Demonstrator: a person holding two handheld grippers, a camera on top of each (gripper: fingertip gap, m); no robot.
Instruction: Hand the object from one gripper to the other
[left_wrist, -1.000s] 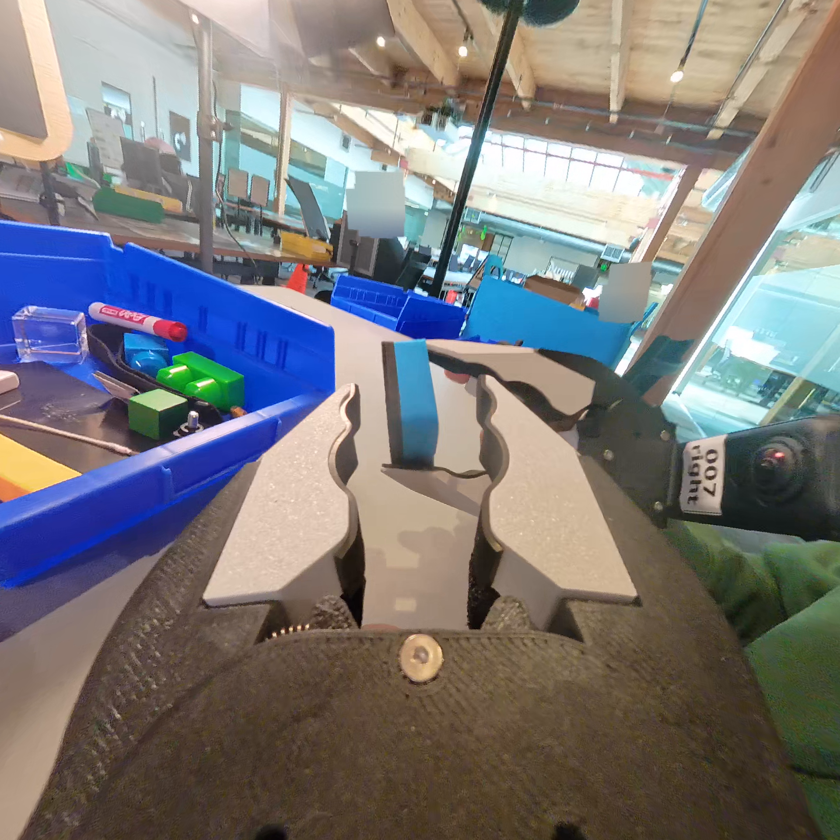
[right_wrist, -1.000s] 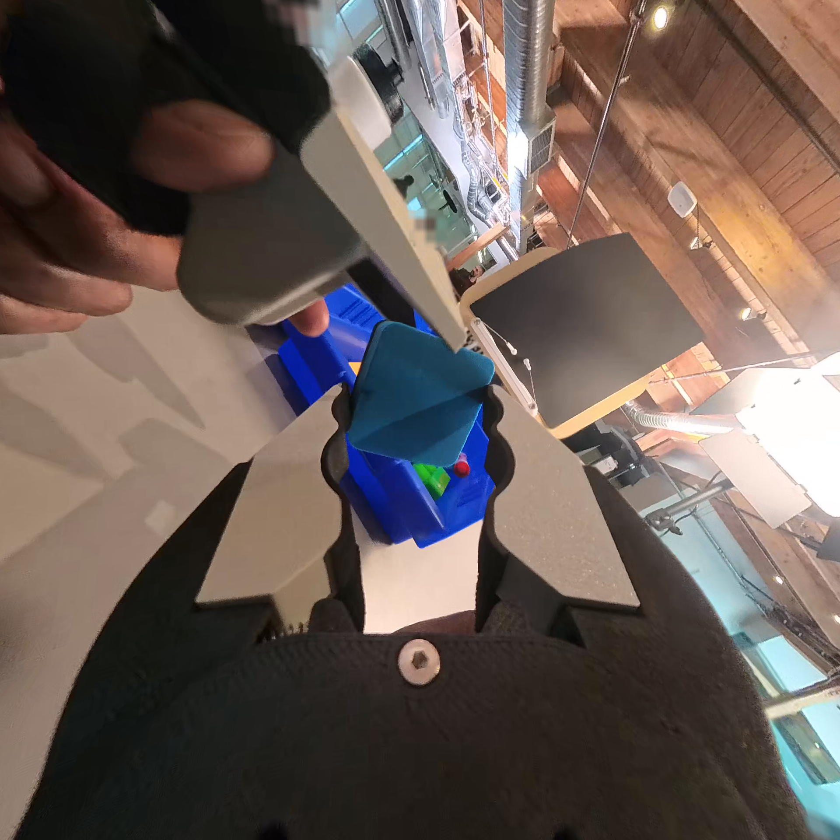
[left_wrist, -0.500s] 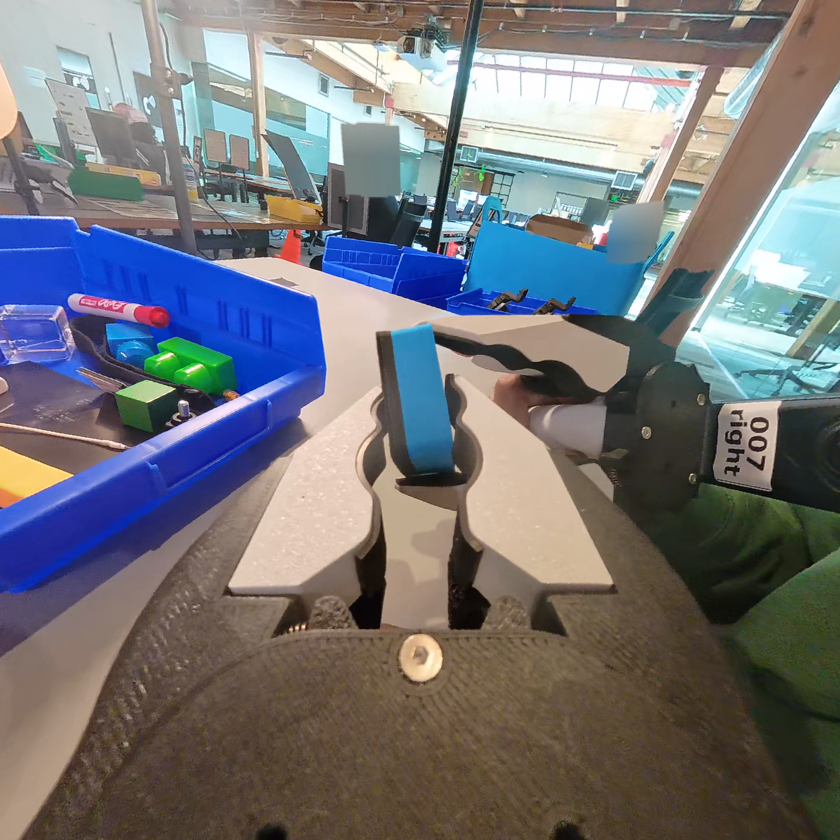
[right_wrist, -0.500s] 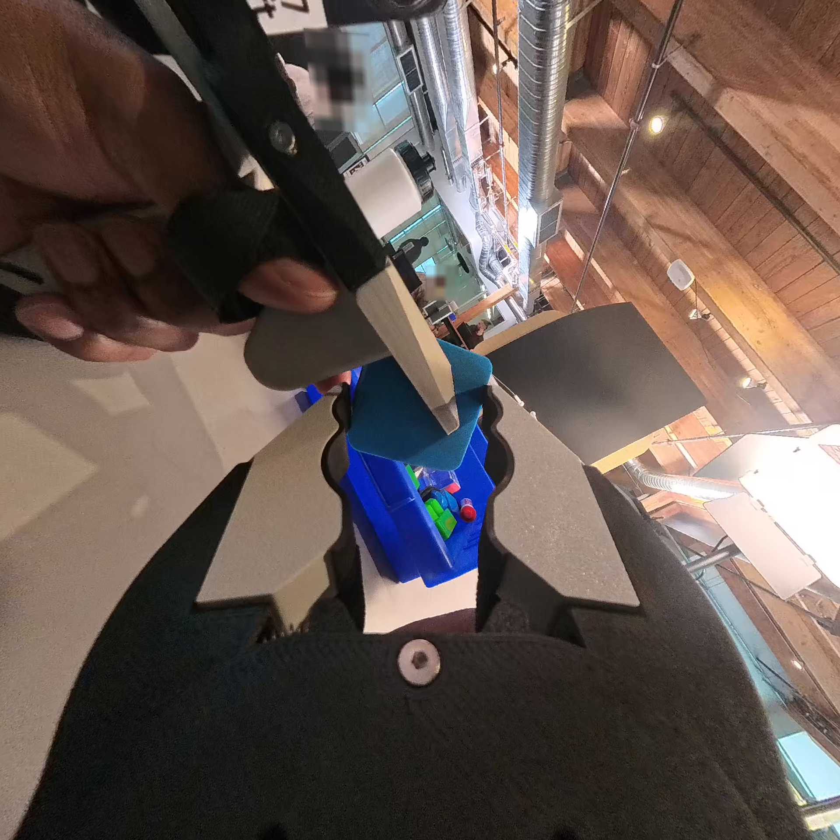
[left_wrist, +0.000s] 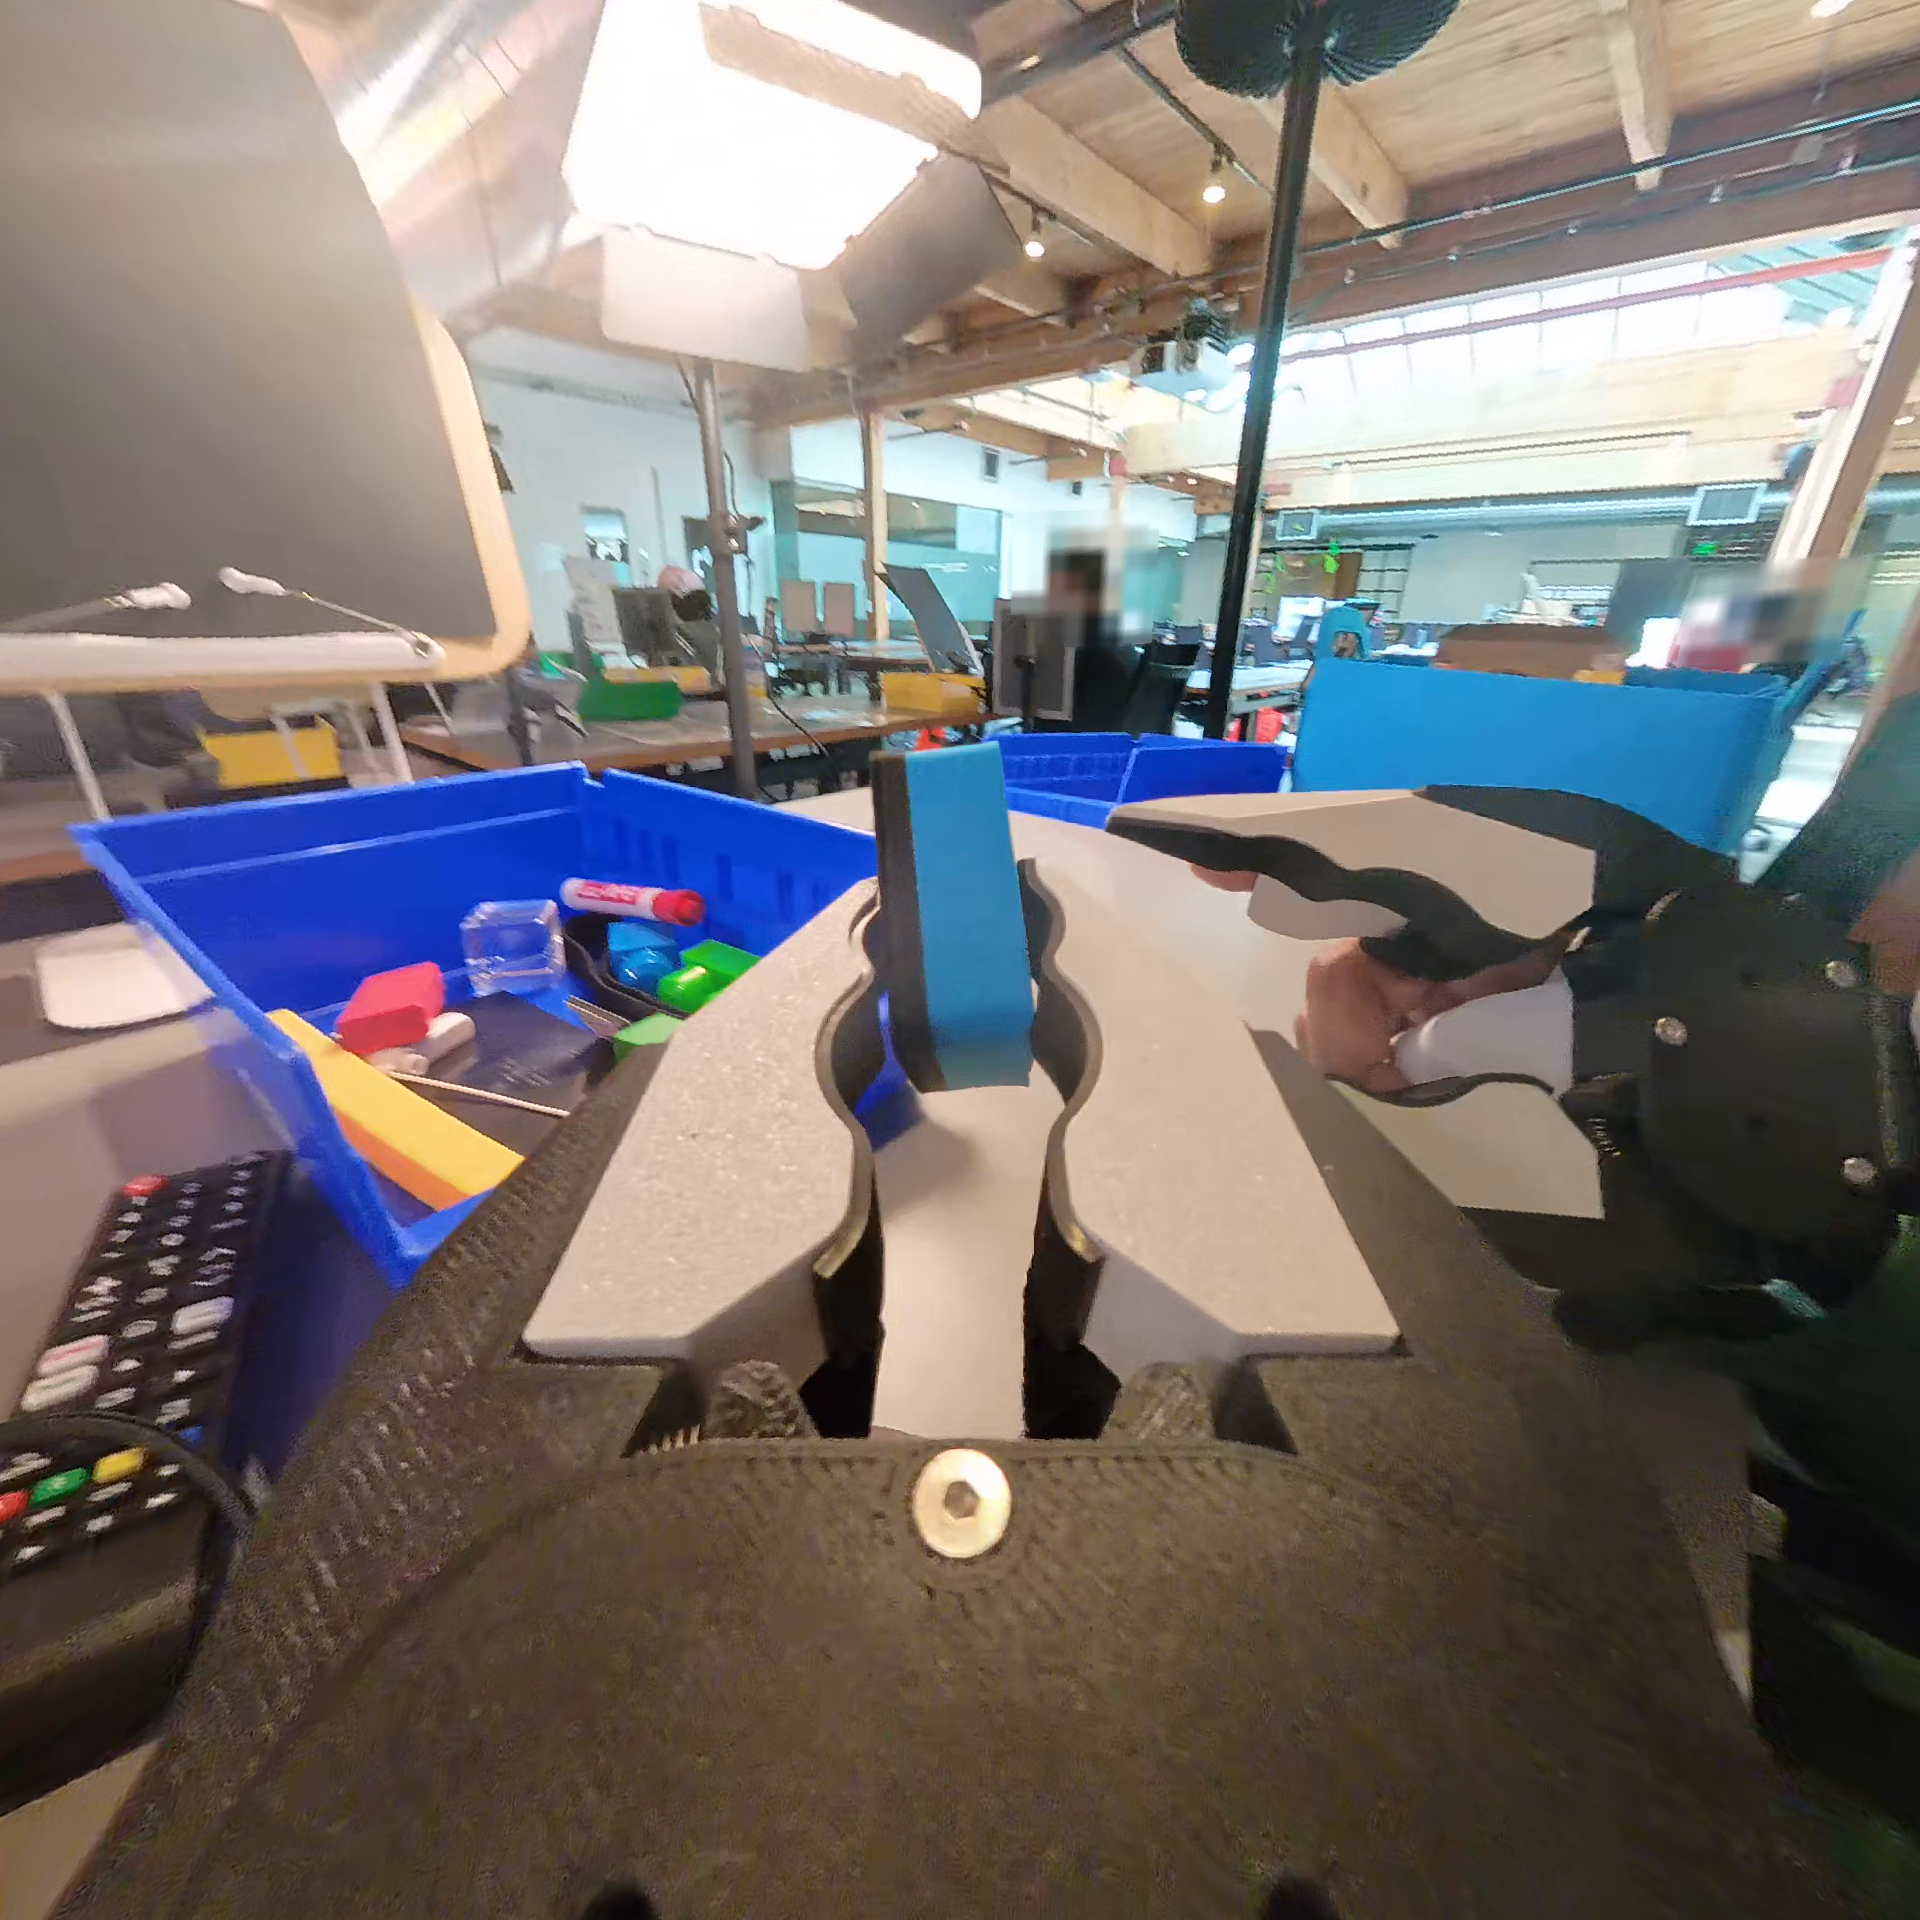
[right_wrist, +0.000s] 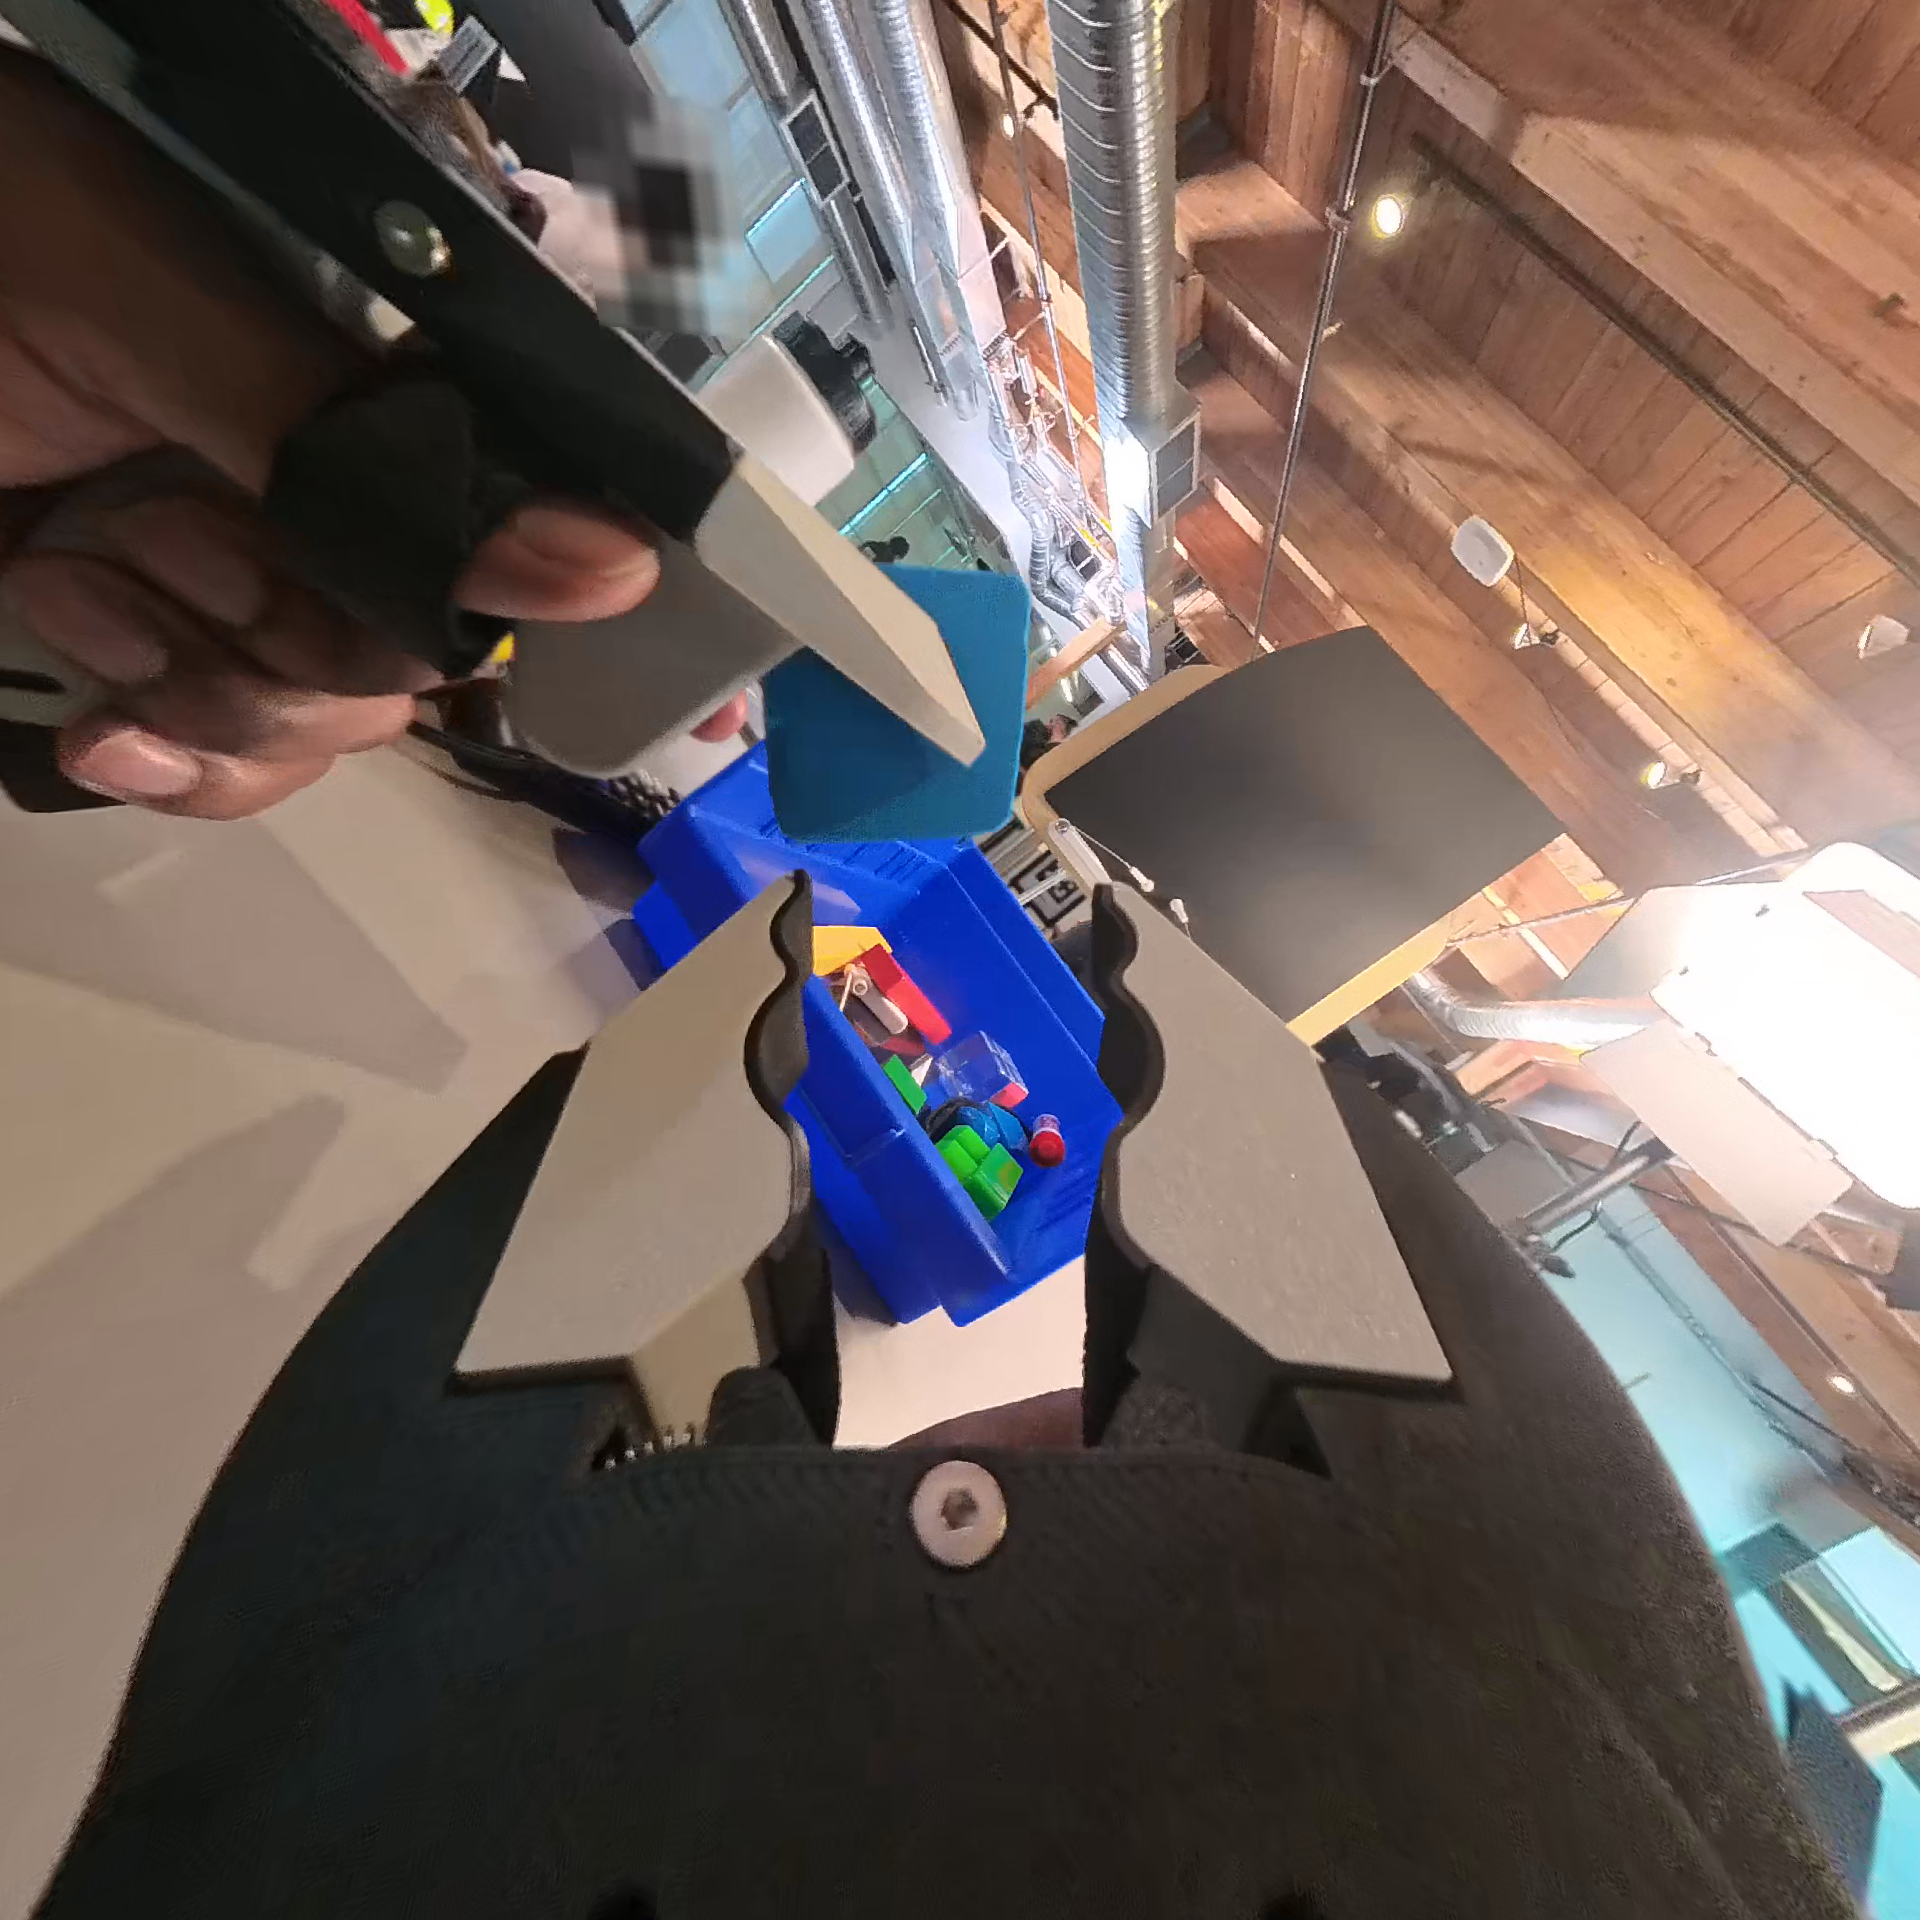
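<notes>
The object is a blue foam block with a black edge. My left gripper is shut on it and holds it upright in the air. My right gripper is to the right of the block, apart from it. In the right wrist view my right gripper is open and empty. There the block sits just beyond its tips, held between the left gripper's fingers.
A blue bin with a marker, a clear cube and coloured blocks stands on the grey table; the bin also shows below my right gripper. A black remote control lies at the left. A hand holds each gripper. My two grippers' fingertips are within a few centimetres of each other.
My left gripper closed on the blue block that the right gripper was holding. My right gripper then opened and drew back from it.
</notes>
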